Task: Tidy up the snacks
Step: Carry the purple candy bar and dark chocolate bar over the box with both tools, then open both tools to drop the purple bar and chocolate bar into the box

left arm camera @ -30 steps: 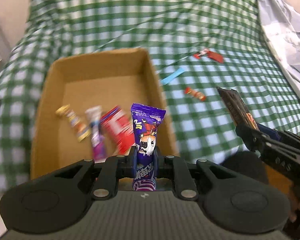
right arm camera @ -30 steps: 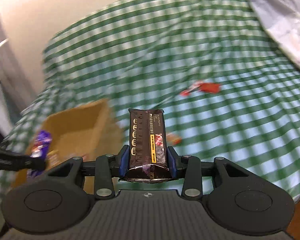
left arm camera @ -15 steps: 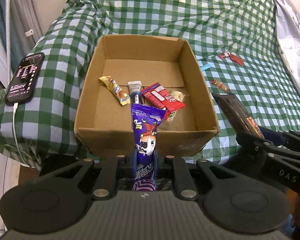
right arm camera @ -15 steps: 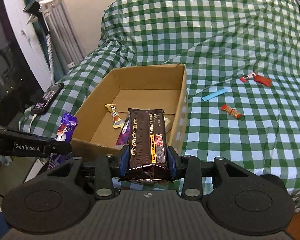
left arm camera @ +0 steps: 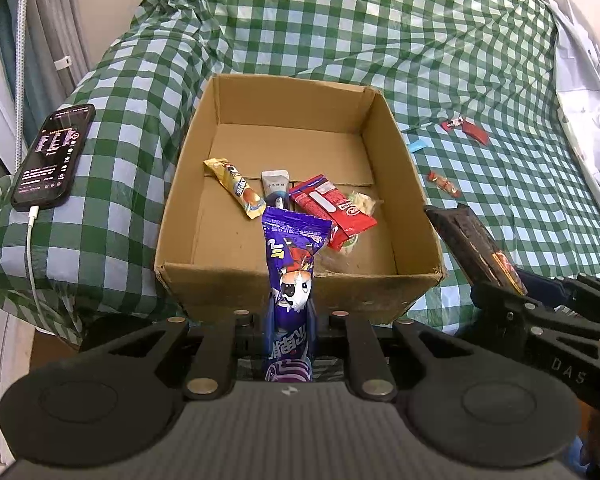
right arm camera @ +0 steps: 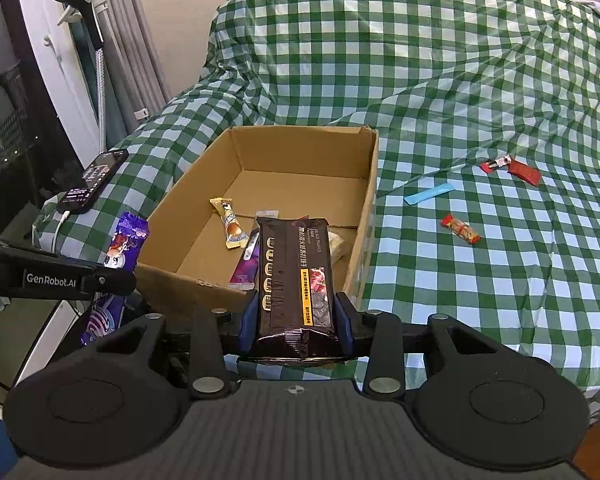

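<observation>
Left gripper (left arm camera: 290,316) pinching an upright purple foil snack pouch (left arm camera: 292,264), right gripper (right arm camera: 296,316) clamped on a dark brown chocolate bar wrapper (right arm camera: 296,272), both just short of the open brown cardboard box (left arm camera: 380,120) at 12 o'clock, small red wrapped candy (right arm camera: 460,229) on the checked bed at 2 o'clock

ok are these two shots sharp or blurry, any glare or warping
Left wrist: sharp, the cardboard box and purple packet crisp, strong fisheye bending at the edges. Right wrist: also sharp, dark packet text readable, sunlight streaks on the checked cloth.
</observation>
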The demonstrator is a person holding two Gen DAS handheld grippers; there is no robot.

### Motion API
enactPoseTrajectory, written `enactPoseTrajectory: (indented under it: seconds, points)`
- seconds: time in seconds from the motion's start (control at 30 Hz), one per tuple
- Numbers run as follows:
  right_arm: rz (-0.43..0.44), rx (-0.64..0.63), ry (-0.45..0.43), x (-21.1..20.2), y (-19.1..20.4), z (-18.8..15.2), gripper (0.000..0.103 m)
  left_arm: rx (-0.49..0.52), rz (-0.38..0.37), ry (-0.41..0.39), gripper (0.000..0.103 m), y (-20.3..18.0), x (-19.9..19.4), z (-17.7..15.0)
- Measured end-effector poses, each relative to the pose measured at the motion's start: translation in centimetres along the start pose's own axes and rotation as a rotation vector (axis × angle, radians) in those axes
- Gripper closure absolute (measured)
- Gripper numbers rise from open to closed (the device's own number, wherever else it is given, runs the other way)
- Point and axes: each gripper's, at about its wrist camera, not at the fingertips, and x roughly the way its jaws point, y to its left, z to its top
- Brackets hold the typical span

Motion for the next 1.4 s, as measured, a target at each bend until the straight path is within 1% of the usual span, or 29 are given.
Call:
enactPoseTrajectory:
  seconds: [0.17,0.3,0.53,0.8,1.07,1.4]
  points:
    - [-0.003,0.0,0.007,0.5,-0.1,0.3,0.062,-0.011,-0.006,0.0,0.086,0.5,0.7,0.9]
    - [-0.003,0.009,0.018,1.5,-0.2,1.2,0.062,-0.022,-0.019,-0.003,0.086,0.8,1.6,2.2]
    - [0.01,-0.003,0.047,4.7,0.1,3.6,0.062,-0.023,-0.046,-0.021,0.086,1.7,4.2,5.6]
    - [-0.01,0.016,0.075,9.1,0.1,6.1,0.062,-0.004,-0.059,-0.033,0.086,2.7,7.9,9.1]
    - [-0.034,0.02,0.117,13.2,0.4,7.4,0.062,-0.003,-0.058,-0.02,0.086,4.0,11.6,11.0]
    - [-0.049,0.026,0.168,17.4,0.2,7.8,0.062,0.013,-0.057,0.021,0.086,5.1,15.8,11.9]
